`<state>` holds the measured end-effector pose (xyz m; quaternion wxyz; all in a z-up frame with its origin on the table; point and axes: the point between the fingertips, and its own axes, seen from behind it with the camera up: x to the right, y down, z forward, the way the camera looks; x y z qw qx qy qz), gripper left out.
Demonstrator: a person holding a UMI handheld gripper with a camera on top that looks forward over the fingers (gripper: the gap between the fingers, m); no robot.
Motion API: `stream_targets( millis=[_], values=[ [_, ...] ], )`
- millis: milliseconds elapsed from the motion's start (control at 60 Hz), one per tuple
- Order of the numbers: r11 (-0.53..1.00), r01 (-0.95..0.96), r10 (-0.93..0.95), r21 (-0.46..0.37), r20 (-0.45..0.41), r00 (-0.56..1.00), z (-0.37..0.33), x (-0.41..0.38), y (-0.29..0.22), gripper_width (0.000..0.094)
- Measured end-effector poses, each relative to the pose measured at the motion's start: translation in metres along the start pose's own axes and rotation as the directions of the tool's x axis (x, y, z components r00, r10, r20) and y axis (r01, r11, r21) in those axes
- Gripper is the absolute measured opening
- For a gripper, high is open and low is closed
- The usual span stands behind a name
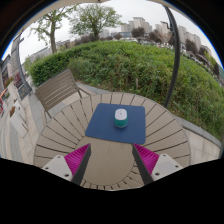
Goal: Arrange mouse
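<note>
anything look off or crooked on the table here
Nothing stands out. The mouse sits on the blue mouse pad on the slatted round table; the open gripper hovers short of it.

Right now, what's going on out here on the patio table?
A handheld two-finger gripper with pink pads hovers over a round slatted wooden table. Its fingers are open and hold nothing. Beyond them, a small pale green and white mouse sits on a dark blue square mouse pad, untouched. A slatted wooden chair stands at the table's far side, with a grassy bank behind.
</note>
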<state>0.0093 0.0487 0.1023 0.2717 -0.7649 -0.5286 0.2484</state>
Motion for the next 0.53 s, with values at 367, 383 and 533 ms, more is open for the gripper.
stream_targets(
  millis=[367, 383, 533],
  values=[
    [0.993, 0.054, -0.051, -0.109, 0.026, 0.998, -0.163, -0.014, 0.113, 0.0845],
    [0.993, 0.051, -0.049, -0.102, 0.021, 0.999, -0.164, -0.012, 0.113, 0.0844],
    [0.992, 0.040, -0.043, -0.122, -0.015, 0.999, -0.165, -0.003, 0.123, 0.0850]
  ],
)
